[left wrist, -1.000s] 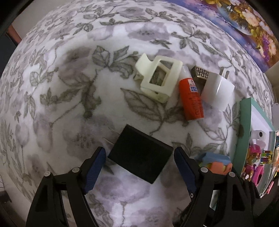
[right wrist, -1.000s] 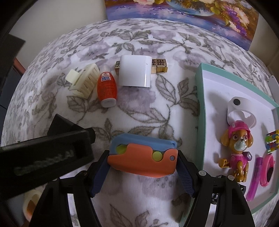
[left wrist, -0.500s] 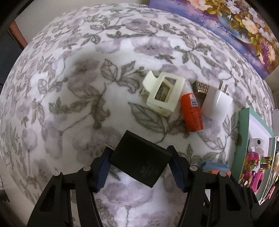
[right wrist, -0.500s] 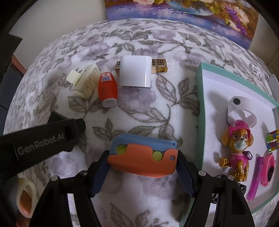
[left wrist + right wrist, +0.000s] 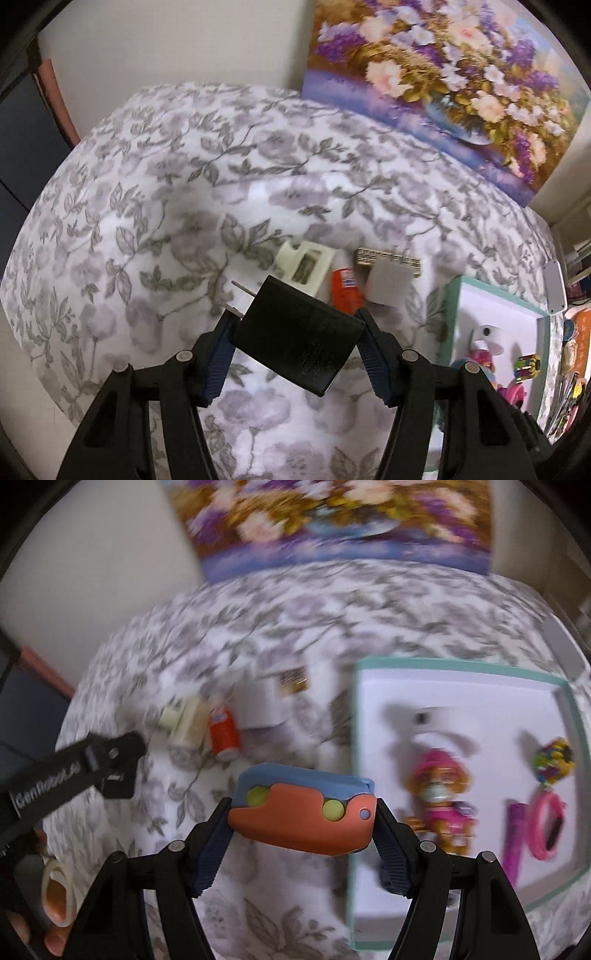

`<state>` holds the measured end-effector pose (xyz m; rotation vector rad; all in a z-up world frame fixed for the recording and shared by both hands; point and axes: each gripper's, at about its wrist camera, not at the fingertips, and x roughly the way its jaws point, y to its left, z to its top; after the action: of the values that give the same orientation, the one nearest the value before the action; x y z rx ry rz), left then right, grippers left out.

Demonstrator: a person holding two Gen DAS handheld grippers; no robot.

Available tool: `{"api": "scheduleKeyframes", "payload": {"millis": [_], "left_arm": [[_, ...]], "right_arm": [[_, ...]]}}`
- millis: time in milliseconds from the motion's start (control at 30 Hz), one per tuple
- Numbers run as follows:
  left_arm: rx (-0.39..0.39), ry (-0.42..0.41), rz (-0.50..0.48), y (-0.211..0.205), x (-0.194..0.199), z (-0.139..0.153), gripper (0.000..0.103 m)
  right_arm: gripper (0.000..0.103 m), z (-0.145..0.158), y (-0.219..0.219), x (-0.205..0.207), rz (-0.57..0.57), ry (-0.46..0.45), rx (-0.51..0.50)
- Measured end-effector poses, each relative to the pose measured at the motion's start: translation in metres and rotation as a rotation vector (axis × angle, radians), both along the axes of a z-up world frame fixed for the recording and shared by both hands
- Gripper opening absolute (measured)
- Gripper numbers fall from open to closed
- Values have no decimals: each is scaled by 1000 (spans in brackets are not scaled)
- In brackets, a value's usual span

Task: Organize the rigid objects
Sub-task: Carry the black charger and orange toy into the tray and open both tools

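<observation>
Both grippers had risen off the floral bedspread (image 5: 155, 236) since a second earlier, each carrying its load clear of the cloth. Clamped between the left gripper (image 5: 297, 343) fingers was the black charger (image 5: 297, 341), tilted, its two metal prongs pointing up and to the left. Ahead of it, beyond its far edge, lay a cream hair clip (image 5: 306, 266), an orange glue bottle (image 5: 345, 293) and a white plug (image 5: 388, 286), packed close together, with a gold patterned block (image 5: 384, 256) just behind the plug. The right gripper (image 5: 303, 812) gripped the orange-and-blue toy (image 5: 303, 812) by its ends, holding it just left of the teal-rimmed tray (image 5: 569, 709). Inside that tray, to the right of the gripper, lay a pink puppy figure (image 5: 439, 786) and a pink ring (image 5: 548, 827). Motion blur softened the right wrist view.
</observation>
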<state>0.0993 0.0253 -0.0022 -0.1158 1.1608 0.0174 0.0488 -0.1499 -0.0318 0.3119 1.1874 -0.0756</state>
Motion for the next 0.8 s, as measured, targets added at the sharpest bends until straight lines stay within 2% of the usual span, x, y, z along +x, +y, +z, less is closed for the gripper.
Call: {"api": "scheduleKeyframes", "payload": {"millis": [200,433,600,800], "left_arm": [[-3,-1,-61,-30,-6,2,64],[44,-21,-195,-96,-24,6,64],[40,-40,-286,-139,-36,4,64],[93,-54,-387,-182,-49,-4,64]], "right_arm": [[75,10,-58,-19,-149,25,-55],[75,11,-119,-33,-257,58,-127],[75,6,-151,-42,-291,97,-158],[75,1,-178,-51,-328,117,-137]]}}
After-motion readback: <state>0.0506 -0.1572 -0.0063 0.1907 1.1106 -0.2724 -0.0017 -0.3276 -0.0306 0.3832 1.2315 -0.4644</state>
